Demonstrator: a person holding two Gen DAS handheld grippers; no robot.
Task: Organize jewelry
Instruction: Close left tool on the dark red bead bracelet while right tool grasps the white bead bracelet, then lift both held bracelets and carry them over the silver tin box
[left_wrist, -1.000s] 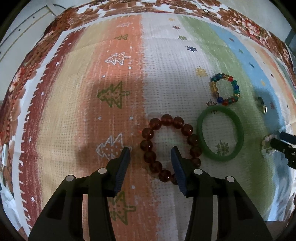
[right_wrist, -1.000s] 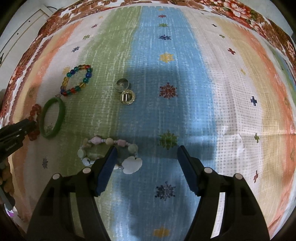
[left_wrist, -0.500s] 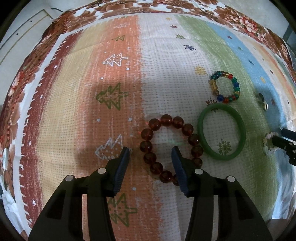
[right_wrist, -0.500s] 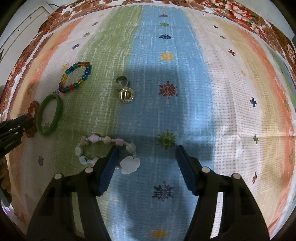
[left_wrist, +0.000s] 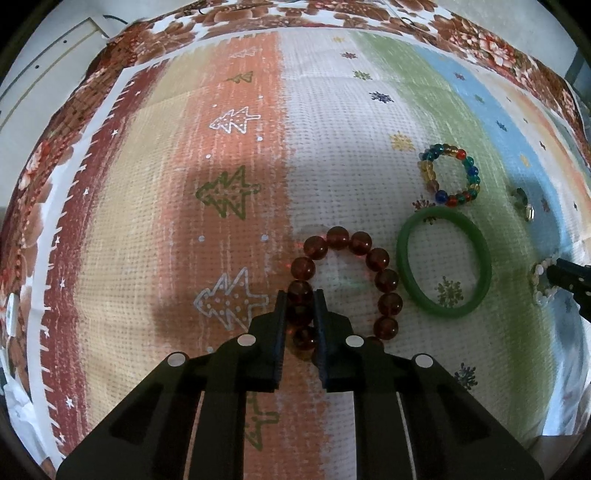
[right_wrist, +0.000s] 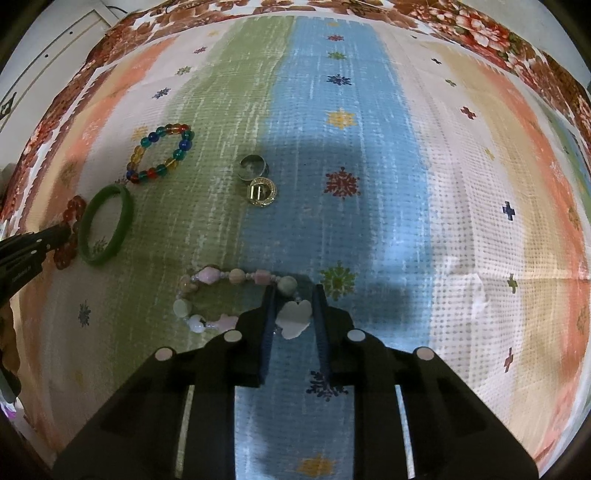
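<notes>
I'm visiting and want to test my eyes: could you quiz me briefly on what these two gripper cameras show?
1. True or false: the left gripper is closed on the dark red bead bracelet.
2. Which sits between the right gripper's fingers? A) green bangle B) pale heart charm C) gold ring
3. Fill in: the multicolored bead bracelet lies just beyond the ____ bangle on the striped cloth.

Key: 1 true; 2 B; 3 green.

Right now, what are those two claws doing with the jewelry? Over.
Left claw shut on brown bead bracelet. Right claw closed around pastel bracelet at its shell charm. Green bangle beside the brown beads, not blocking.
</notes>
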